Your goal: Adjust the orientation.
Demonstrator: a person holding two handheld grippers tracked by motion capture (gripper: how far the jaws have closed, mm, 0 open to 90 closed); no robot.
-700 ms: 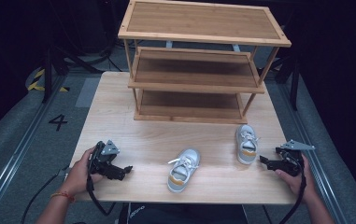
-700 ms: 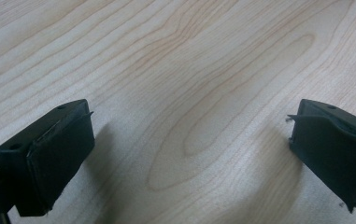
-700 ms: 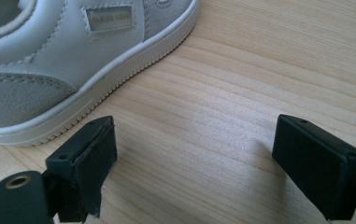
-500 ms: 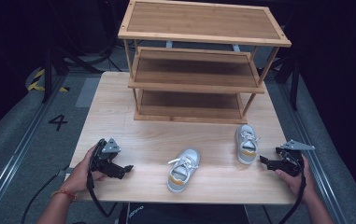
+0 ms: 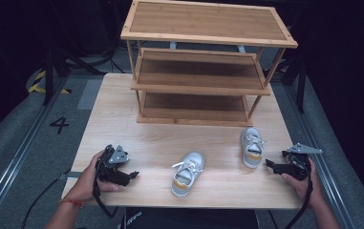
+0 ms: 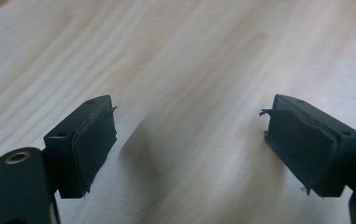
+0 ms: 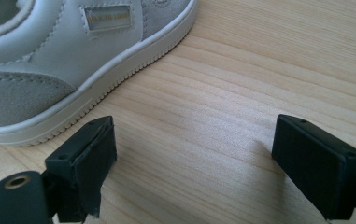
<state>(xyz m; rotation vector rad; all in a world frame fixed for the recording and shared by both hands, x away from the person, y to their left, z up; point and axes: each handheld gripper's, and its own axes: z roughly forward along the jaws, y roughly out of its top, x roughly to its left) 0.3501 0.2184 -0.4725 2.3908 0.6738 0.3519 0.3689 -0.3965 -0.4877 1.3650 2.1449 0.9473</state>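
Two small grey-and-white sneakers lie on the wooden table (image 5: 122, 119). One sneaker (image 5: 187, 172) sits near the front middle, the other sneaker (image 5: 251, 146) farther right, toe toward the shelf. My left gripper (image 5: 131, 174) rests at the front left, open, with bare wood between its jaws (image 6: 189, 140). At the front right my right gripper (image 5: 269, 164) is open, just right of the right sneaker's heel. In the right gripper view that sneaker (image 7: 73, 60) lies up and left of the open gripper (image 7: 194, 149), outside the jaws.
A three-tier wooden shoe rack (image 5: 203, 71) stands at the back of the table, all tiers bare. Dark floor with a rail and a "4" mark (image 5: 59, 125) lies to the left. A cable (image 5: 41, 200) trails off the front edge.
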